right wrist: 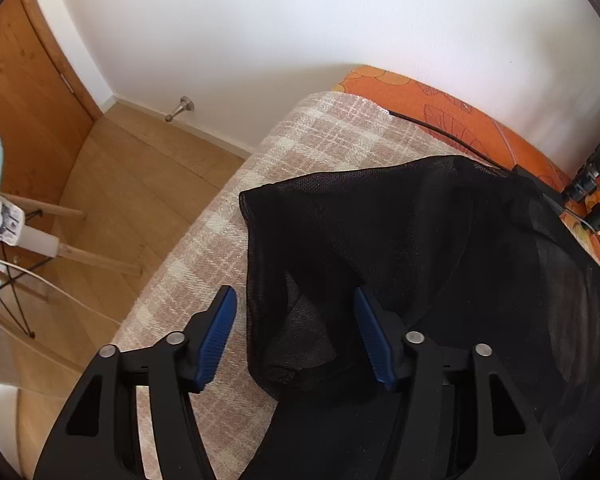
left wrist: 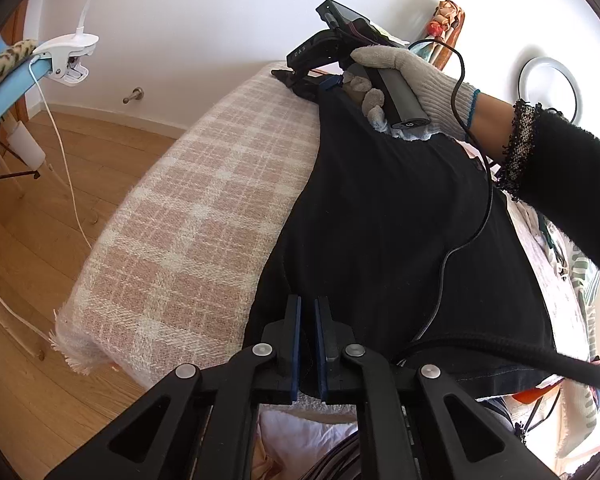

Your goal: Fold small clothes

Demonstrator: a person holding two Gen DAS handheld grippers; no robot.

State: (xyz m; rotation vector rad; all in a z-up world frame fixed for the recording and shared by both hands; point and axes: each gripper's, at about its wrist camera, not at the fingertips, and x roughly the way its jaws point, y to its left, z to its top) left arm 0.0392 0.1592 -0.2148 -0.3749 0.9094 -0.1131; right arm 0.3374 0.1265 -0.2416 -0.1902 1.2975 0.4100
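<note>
Left tongs (left wrist: 308, 344) pinch the black garment's (left wrist: 380, 216) hem, seemingly, while right tongs (right wrist: 296, 336) straddle it, pads apart.

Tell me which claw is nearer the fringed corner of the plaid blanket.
Left. The left claw pinches the black garment just beside the fringed corner; the right claw is at the garment's far end, near the wall.

White letters "DAS" stand on the right hand-held gripper (left wrist: 300, 80).
</note>
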